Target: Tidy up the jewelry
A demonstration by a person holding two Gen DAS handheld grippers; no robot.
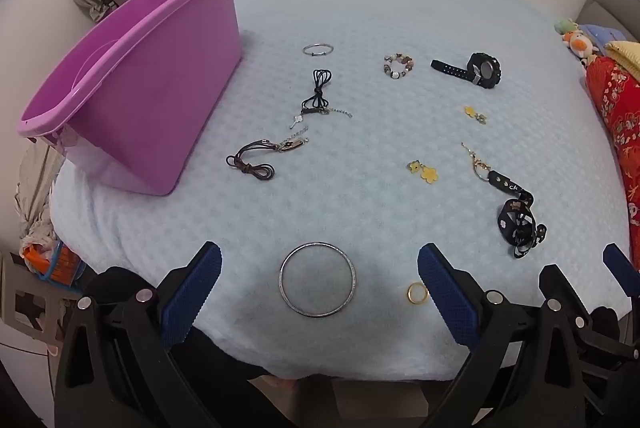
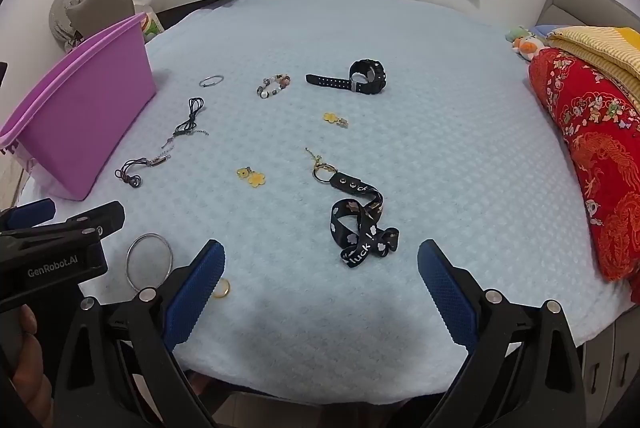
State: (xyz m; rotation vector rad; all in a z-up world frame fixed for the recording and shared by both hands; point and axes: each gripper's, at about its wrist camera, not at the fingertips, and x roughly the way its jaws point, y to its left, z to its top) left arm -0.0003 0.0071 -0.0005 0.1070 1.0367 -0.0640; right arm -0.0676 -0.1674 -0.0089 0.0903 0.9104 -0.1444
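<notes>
Black claws (image 1: 319,292), blue ribbed pads (image 2: 194,292)

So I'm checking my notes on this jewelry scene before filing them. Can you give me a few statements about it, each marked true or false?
1. The purple bin stands on the blue blanket. True.
2. The left hand-held gripper is clamped on the large silver bangle. False: its jaws are open, and the bangle lies on the blanket between them.
3. The black watch is inside the bin. False: it lies on the blanket.
4. A small gold ring lies beside the bangle. True.
5. The right hand-held gripper holds nothing. True.
</notes>
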